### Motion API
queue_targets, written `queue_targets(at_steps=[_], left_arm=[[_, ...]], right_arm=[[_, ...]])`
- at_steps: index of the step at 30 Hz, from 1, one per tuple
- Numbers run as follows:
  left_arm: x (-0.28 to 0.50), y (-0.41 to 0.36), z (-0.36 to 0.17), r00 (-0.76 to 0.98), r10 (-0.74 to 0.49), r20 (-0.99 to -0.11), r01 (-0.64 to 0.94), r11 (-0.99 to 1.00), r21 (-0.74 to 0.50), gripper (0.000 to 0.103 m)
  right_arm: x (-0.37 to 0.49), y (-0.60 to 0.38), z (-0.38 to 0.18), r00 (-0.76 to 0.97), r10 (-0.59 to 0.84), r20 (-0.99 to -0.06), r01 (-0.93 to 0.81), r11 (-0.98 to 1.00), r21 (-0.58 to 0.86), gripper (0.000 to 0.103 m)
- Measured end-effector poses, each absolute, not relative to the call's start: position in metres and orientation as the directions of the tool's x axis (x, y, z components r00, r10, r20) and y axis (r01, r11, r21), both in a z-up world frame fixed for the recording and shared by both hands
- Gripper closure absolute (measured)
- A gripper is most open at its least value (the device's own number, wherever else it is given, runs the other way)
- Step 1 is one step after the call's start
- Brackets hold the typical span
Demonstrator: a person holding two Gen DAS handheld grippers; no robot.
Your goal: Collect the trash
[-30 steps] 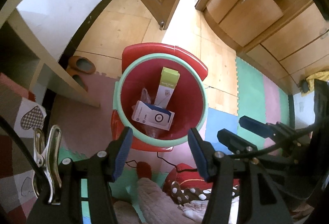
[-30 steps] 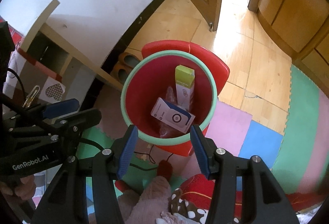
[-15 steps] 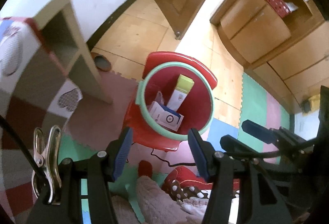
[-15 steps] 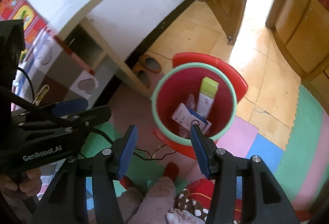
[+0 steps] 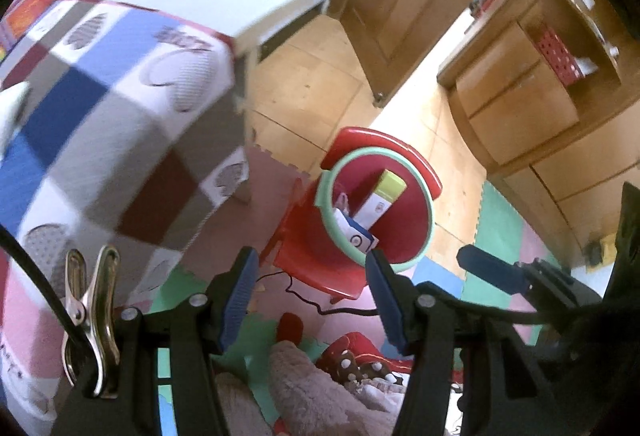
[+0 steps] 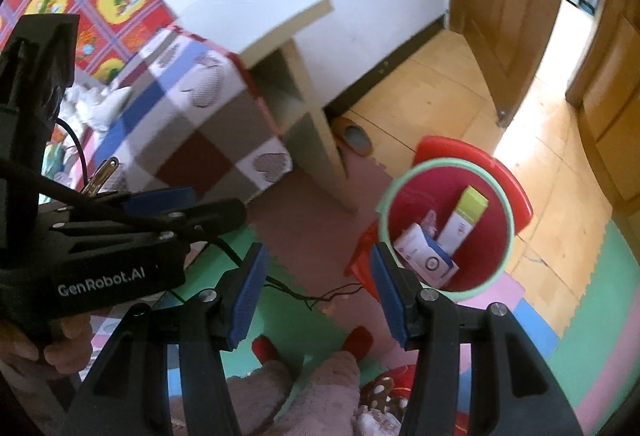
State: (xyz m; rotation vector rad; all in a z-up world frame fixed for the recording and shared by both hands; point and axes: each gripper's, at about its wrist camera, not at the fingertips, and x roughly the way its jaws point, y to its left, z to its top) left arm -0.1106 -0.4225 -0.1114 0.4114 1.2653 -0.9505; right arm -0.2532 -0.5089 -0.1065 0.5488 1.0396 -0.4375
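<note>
Floor mats (image 6: 304, 320) give open room between the cloth-covered table (image 6: 192, 124) and the red bin (image 6: 446, 286), which stands on a red stool (image 5: 316, 268) near that table's corner. Bin looks like light, stiff plastic, best taken by its green rim, though a thin cable (image 6: 308, 294) trails on the mats just beside it. Inside lie the trash boxes: a tall box (image 6: 464, 214) leaning on the wall and a flat box (image 6: 426, 260) at the near side, both light card, easily crushed, best pinched across the narrow faces. Left gripper (image 5: 308, 300) and right gripper (image 6: 318, 296) both hang above with jaws apart, empty.
</note>
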Motion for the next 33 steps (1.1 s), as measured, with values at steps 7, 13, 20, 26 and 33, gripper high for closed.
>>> queue_targets(at_steps=[7, 13, 20, 26, 33], left_arm=[[-0.087, -0.379, -0.085, 0.031, -0.400, -0.916, 0.745, 0.620, -0.245, 0.044], [-0.067, -0.339, -0.063, 0.075, -0.416, -0.906, 0.715, 0.656, -0.242, 0.044], [-0.045, -0.296, -0.047, 0.109, -0.403, -0.909, 0.674, 0.702, -0.231, 0.044], [-0.027, -0.254, -0.026, 0.140, -0.401, -0.905, 0.637, 0.736, -0.227, 0.044], [-0.009, -0.207, -0.007, 0.175, -0.408, -0.896, 0.590, 0.772, -0.236, 0.043]], right_arm=[[-0.225, -0.476, -0.085, 0.476, -0.069, -0.877, 0.511, 0.833, 0.212, 0.049], [-0.199, -0.447, -0.071, 0.502, -0.053, -0.863, 0.461, 0.861, 0.215, 0.049], [-0.170, -0.410, -0.058, 0.522, -0.024, -0.852, 0.406, 0.886, 0.224, 0.049], [-0.148, -0.378, -0.041, 0.548, 0.000, -0.836, 0.343, 0.912, 0.224, 0.049], [-0.121, -0.340, -0.022, 0.569, 0.040, -0.821, 0.266, 0.936, 0.230, 0.049]])
